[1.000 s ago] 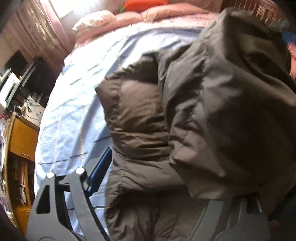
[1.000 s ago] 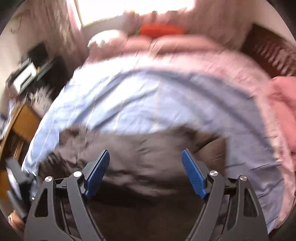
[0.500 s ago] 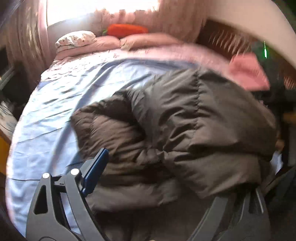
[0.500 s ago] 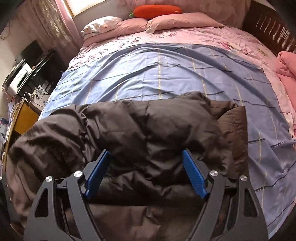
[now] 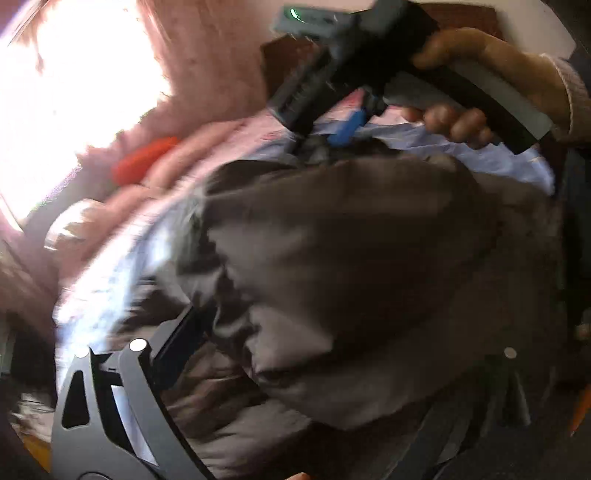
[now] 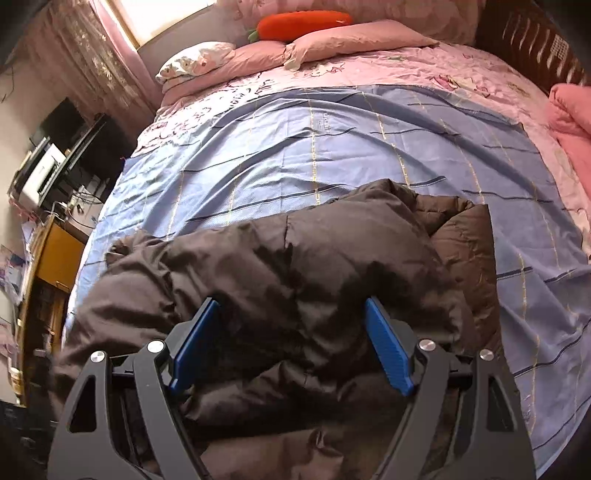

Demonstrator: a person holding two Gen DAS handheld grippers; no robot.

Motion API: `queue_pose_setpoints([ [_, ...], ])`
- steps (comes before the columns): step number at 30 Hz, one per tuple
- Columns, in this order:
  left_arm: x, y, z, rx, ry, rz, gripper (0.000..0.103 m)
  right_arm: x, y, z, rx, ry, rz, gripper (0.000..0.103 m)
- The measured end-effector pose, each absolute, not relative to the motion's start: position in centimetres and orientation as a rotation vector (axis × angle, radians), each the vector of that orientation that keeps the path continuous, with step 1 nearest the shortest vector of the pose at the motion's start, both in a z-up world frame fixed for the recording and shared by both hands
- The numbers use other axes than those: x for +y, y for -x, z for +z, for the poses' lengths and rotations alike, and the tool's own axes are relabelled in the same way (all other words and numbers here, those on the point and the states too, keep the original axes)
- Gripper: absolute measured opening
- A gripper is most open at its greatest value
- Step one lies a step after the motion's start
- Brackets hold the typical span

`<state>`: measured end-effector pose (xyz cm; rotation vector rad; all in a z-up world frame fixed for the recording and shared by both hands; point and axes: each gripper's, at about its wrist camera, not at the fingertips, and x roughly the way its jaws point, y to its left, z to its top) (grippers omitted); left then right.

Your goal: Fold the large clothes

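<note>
A large dark brown puffer coat (image 6: 295,266) lies bunched on the blue striped sheet (image 6: 314,147) at the near side of the bed. My right gripper (image 6: 291,350) is open, its blue pads spread over the coat with coat fabric between them. In the blurred left wrist view the coat (image 5: 351,258) fills the frame and covers my left gripper's right finger; only its left finger (image 5: 181,339) shows, spread wide. The right gripper (image 5: 347,125) held by a hand shows at the top there, at the coat's far edge.
Pink bedding with pillows (image 6: 332,48) and an orange carrot-shaped cushion (image 6: 303,22) lie at the bed's head. A pink folded blanket (image 6: 569,110) is at the right. A wooden cabinet (image 6: 55,258) and a desk with a printer (image 6: 40,170) stand left of the bed.
The left wrist view has swung sharply and blurred; the coat is now closer and the right gripper with its hand has come into sight. The right gripper has stayed open over the coat.
</note>
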<state>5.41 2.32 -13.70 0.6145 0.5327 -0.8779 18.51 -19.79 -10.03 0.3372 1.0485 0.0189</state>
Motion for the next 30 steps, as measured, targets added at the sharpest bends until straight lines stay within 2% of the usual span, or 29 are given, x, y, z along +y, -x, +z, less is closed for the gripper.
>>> queue_pose_setpoints([
  [7, 6.7, -4.3, -9.5, 0.556, -0.298, -1.154, 0.098, -20.7, -15.2, -6.9, 0.989, -0.363, 0.078, 0.081],
  [9, 9.0, -3.6, -7.5, 0.511, -0.188, -1.232, 0.1, -21.0, -14.3, -6.6, 0.984, -0.393, 0.093, 0.081],
  [13, 11.3, -4.7, -3.6, 0.399, -0.099, -1.032, 0.101, -20.9, -13.7, -6.7, 0.991, -0.373, 0.075, 0.081],
  [16, 8.4, -8.6, -2.2, 0.501, -0.154, -0.702, 0.101, -20.4, -13.6, -7.8, 1.035, -0.37, 0.017, 0.081],
  [20, 3.5, -13.2, -6.4, 0.787, -0.161, -0.515, 0.1, -18.3, -12.0, -9.7, 1.078, -0.302, -0.032, 0.081],
  [21, 2.1, -14.1, -8.4, 0.867, -0.193, -0.481, 0.093, -17.4, -11.7, -11.1, 1.121, -0.264, -0.036, 0.081],
  [23, 0.9, -14.9, -12.7, 1.018, -0.224, -0.415, 0.085, -16.9, -11.2, -13.7, 1.193, -0.243, -0.047, 0.081],
  [27, 3.3, -15.7, -19.0, 1.212, -0.161, -0.348, 0.092, -16.8, -9.9, -19.1, 1.296, -0.206, -0.06, 0.083],
  [28, 4.2, -16.4, -21.5, 1.313, -0.1, -0.344, 0.094, -16.6, -9.6, -20.3, 1.297, -0.183, -0.06, 0.085],
  [30, 5.6, -16.9, -23.9, 1.388, -0.05, -0.347, 0.096, -16.0, -9.7, -22.0, 1.316, -0.132, -0.057, 0.088],
])
